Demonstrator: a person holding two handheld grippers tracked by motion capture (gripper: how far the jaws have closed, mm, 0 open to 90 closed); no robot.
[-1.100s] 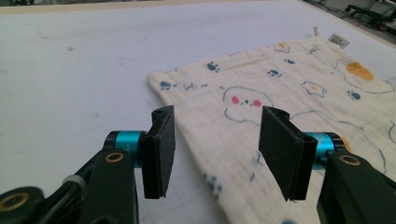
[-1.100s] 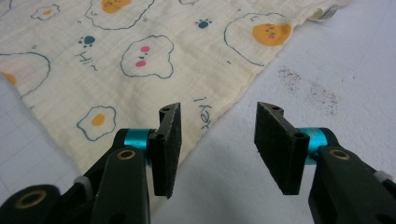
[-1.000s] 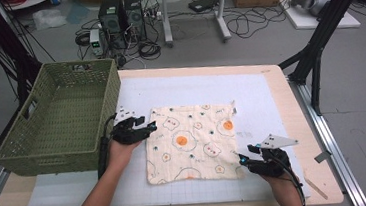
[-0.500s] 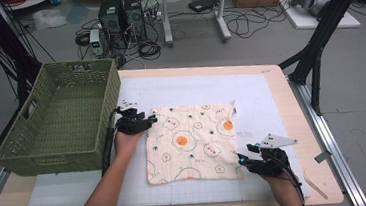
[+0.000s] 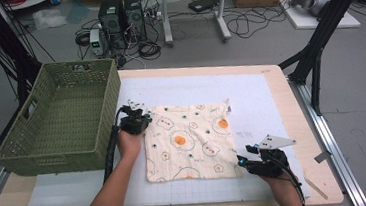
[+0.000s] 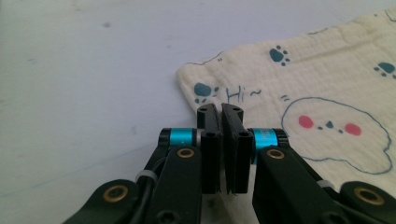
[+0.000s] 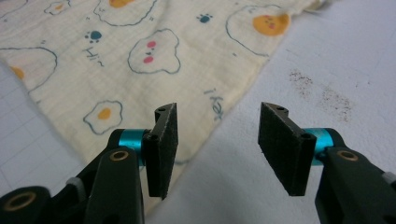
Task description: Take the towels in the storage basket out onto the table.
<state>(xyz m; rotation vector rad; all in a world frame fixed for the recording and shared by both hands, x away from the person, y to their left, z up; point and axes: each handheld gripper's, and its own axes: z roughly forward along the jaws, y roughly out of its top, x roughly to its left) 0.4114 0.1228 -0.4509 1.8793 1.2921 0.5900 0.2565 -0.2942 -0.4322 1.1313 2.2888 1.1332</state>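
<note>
Two hand-held grippers worked at opposite corners of a cream cloth (image 5: 189,140) printed with fried eggs and paw marks, which lay spread flat on a white mat (image 5: 260,96).

Nearest the person, the right gripper (image 5: 241,163) rested low on the mat with its jaws spread wide and nothing between them. In the right gripper view (image 7: 217,126), the cloth's (image 7: 140,46) near edge ran just ahead of the left jaw and to that side, while bare mat lay under the right jaw. This gripper sat where it had a second before.

Farther out, the left gripper (image 5: 140,121) had crept forward over the last second, from beside the cloth's left edge up to its far left corner. Its jaws were clenched together. In the left gripper view (image 6: 220,109), the rounded corner of the cloth (image 6: 327,93) lay right at the tips and stretched away ahead and to the right. Whether any fabric was nipped between the pads could not be told. The cloth itself looked as flat as before.

The likely meaning is that the left hand had just reached its corner and the right was waiting to bite its own, ready for a lift or a fold.

Beyond the left gripper's outer side stood an empty green woven basket (image 5: 59,144), close by on the table (image 5: 300,123).
</note>
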